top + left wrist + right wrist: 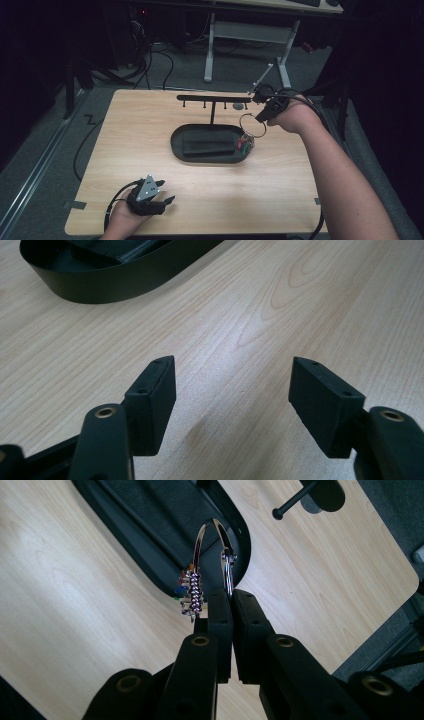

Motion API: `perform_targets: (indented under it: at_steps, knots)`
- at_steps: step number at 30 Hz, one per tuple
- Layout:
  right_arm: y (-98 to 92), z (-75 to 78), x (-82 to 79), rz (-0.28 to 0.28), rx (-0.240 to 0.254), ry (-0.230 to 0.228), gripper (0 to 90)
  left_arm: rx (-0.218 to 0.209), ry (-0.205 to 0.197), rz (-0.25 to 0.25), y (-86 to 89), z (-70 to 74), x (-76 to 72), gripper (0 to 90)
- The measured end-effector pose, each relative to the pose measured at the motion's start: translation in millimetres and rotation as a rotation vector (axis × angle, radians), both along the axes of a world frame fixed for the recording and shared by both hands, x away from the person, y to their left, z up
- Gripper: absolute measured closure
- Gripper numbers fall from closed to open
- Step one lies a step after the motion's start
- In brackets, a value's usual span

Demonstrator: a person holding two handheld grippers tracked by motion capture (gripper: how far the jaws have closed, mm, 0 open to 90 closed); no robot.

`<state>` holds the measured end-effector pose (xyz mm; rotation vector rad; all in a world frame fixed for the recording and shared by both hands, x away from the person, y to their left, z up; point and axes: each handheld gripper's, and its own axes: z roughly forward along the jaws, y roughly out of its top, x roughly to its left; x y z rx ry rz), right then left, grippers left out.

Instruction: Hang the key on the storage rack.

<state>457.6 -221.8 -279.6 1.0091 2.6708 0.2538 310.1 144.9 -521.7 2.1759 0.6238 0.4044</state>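
A: High view: the right gripper (pixel 262 118) holds the key ring (pixel 252 125) beside the rack (pixel 212 98), above the tray's (pixel 177 145) edge.

B: Left gripper view: its fingers (pixel 152 400) gape empty over the counter (pixel 260 315).

A: Right gripper view: fingers (pixel 220 630) pinch only the ring's (pixel 227 575) rim; the dangling charms (pixel 192 592) could swing, and it may slip off.

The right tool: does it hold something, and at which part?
Yes. The right tool is shut on the thin metal ring, gripping its wire, with colourful beaded charms hanging from it. The left tool holds nothing.

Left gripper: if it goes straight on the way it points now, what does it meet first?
Probably the low wall of the black oval tray, after bare light wooden tabletop. The left gripper stands open and empty; depth is unclear.
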Motion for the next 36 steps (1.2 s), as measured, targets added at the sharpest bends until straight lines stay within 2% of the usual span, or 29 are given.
perform_targets:
  at_steps: [11,15,18,20,28,32,34,36]
  knots:
    - [3.8,-5.9,21.2,-0.015,0.006,-0.015,87.6,-0.003,0.003,0.002,2.3,1.0,-0.8,35.1]
    - [5.1,-8.1,27.4,-0.026,-0.007,-0.023,87.6,0.006,-0.004,-0.001,2.5,0.7,-2.0,35.1]
    - [3.9,-9.4,32.2,-0.050,0.006,-0.029,87.6,0.001,-0.004,0.002,3.8,1.8,-2.0,35.1]
    - [2.5,-12.4,36.3,-0.061,0.026,-0.021,87.6,-0.002,-0.002,0.004,4.6,1.9,-1.7,35.1]
    - [-1.4,-25.9,58.7,-0.110,-0.006,-0.030,87.5,0.006,0.000,0.002,5.1,0.3,0.1,35.1]
    - [-2.6,-34.5,66.7,-0.128,0.023,-0.033,87.4,0.006,-0.002,0.001,3.5,-0.6,0.6,35.1]
    - [-2.3,-36.7,70.1,-0.107,0.023,-0.041,87.2,0.010,-0.002,-0.002,3.2,-0.7,0.4,35.1]
    - [-1.3,-37.6,70.3,-0.116,0.022,-0.048,86.3,0.010,-0.002,-0.003,3.2,-0.6,0.4,35.1]
